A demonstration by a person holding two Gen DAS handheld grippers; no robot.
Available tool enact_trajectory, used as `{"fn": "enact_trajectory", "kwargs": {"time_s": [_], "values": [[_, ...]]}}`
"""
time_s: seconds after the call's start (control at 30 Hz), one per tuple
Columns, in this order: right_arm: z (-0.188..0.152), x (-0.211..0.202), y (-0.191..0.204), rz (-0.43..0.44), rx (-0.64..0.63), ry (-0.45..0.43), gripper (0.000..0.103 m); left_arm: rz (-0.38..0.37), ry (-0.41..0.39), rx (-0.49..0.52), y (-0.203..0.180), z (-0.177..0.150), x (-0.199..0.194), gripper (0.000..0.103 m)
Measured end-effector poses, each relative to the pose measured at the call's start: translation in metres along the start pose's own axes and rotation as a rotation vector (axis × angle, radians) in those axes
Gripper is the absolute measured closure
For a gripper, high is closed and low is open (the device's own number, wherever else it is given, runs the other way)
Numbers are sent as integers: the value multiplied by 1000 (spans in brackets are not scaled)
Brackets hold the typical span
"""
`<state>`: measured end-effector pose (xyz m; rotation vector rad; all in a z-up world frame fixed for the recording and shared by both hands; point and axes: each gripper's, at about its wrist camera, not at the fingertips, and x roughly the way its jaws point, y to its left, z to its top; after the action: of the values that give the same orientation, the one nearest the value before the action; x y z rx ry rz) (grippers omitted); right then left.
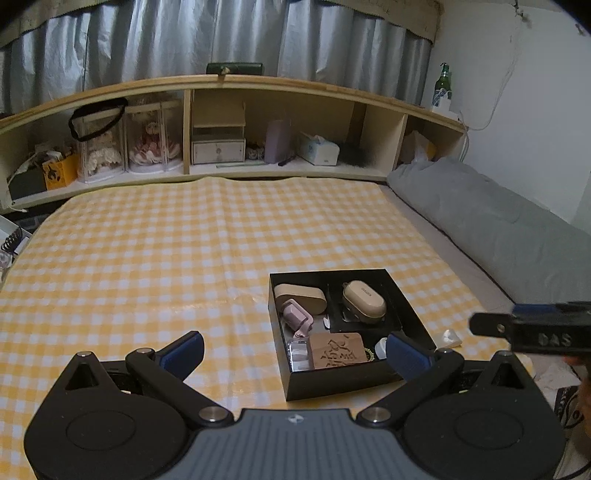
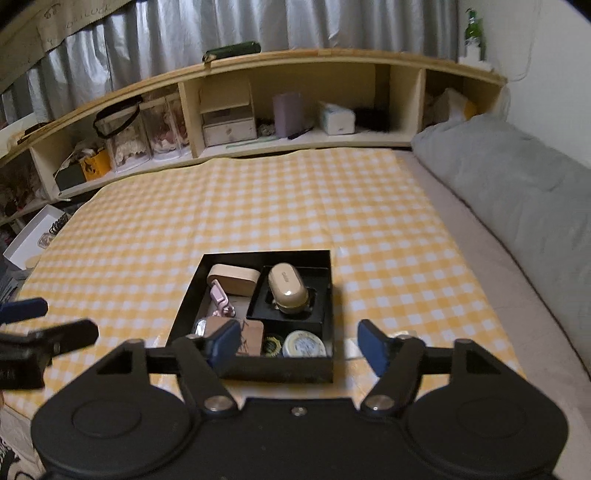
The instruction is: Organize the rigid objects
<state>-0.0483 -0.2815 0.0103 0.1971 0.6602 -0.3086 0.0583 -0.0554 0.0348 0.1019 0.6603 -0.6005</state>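
The box (image 2: 255,369) looks like matt black card, with a matt black insert (image 2: 321,310) inside it. In the insert sits a glossy beige plastic case (image 2: 287,287); left of it a matt tan oval case (image 2: 232,278) and a smooth pink plastic piece (image 2: 221,297). At the box's near edge lie a carved, matt wooden block (image 1: 338,350) and a tin (image 2: 304,345) with a shiny rim. Under the box, the yellow checked cloth (image 2: 258,206) has a slight sheen and creases. Right of the box lies a soft matt grey quilt (image 2: 517,177). Beyond the box stand a pale wood shelf (image 2: 288,59) and glossy silver curtains (image 2: 258,26)
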Motion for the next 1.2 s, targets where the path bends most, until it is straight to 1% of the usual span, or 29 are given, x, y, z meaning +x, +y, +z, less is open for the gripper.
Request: {"fn": "enact_trajectory", "kwargs": {"time_s": [0.13, 0.23, 0.37, 0.53, 0.67, 0.73, 0.93, 1.2], "values": [[-14, -20, 3, -9, 14, -32, 22, 17, -20, 16, 0, -7, -8, 0], [-25, -29, 9, -25, -5, -48, 16, 25, -27, 10, 2, -11, -12, 0], [-37, -35, 19, -54, -34, -88, 1, 50, -42, 30, 2, -17, -17, 0], [-46, -40, 26, -117, -44, -134, 0, 78, -52, 52, 2, -25, -22, 0], [-50, -38, 27, -141, -45, -138, 0, 92, -67, 59, 3, -27, -25, 0], [-51, -37, 27, -135, -41, -131, 0, 100, -69, 63, 3, -28, -25, 0], [-54, -38, 23, -132, 4, -150, 0, 101, -51, 54, 6, -31, -23, 0], [-56, -41, 22, -111, 17, -159, 0, 102, -45, 50, 7, -32, -23, 0]]}}
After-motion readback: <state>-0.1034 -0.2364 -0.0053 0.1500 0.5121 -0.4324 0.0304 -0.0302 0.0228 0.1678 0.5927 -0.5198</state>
